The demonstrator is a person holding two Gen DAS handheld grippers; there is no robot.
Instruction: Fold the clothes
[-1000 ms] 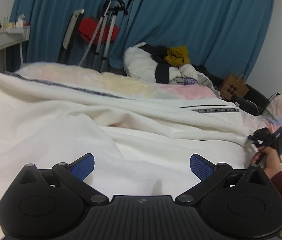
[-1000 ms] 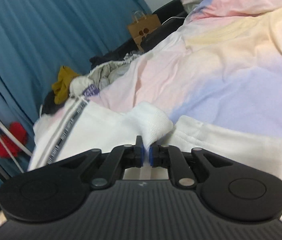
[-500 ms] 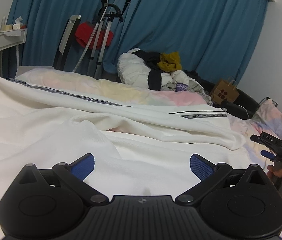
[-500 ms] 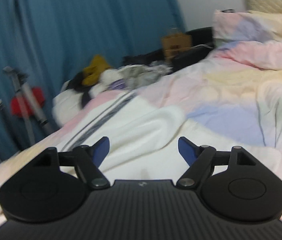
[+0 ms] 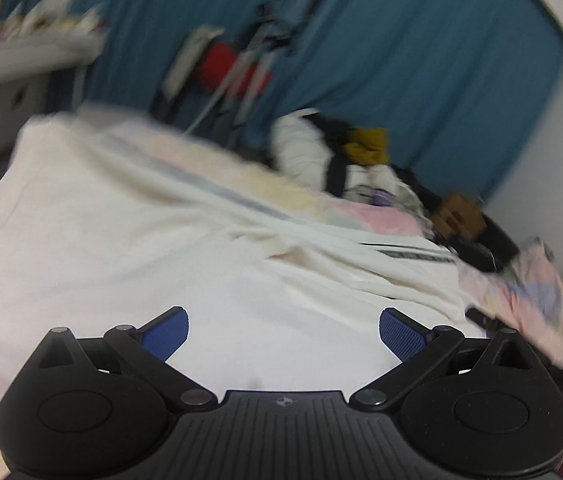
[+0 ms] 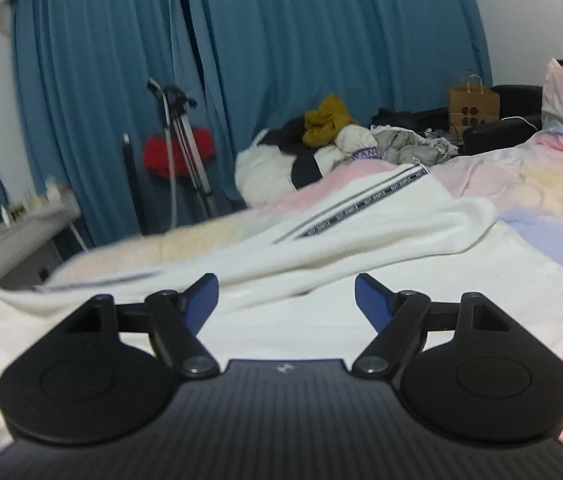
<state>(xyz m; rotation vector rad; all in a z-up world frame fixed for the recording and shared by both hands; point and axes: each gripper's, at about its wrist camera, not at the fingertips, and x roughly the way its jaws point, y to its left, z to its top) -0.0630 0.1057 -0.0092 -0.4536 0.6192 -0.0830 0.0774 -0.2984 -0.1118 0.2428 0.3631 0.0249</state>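
**Cuff let go, both grippers free**

My left gripper [image 5: 283, 334] is open over the white garment [image 5: 129, 240], which fills the middle of the frame on the bed. My right gripper [image 6: 285, 300], a second ago closed on a white cuff, now stands wide and empty; that fold looks finished.

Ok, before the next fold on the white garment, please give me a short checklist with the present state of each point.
1. Left claw open, nothing between its blue pads: ok.
2. Right claw open, nothing held: ok.
3. White garment spread flat: not ok, it lies creased on the pastel duvet.
4. Striped trim visible as a guide: ok.
5. Left view sharp enough to aim: not ok, it is blurred.
6. Pile of clothes clear of the garment: cannot tell.
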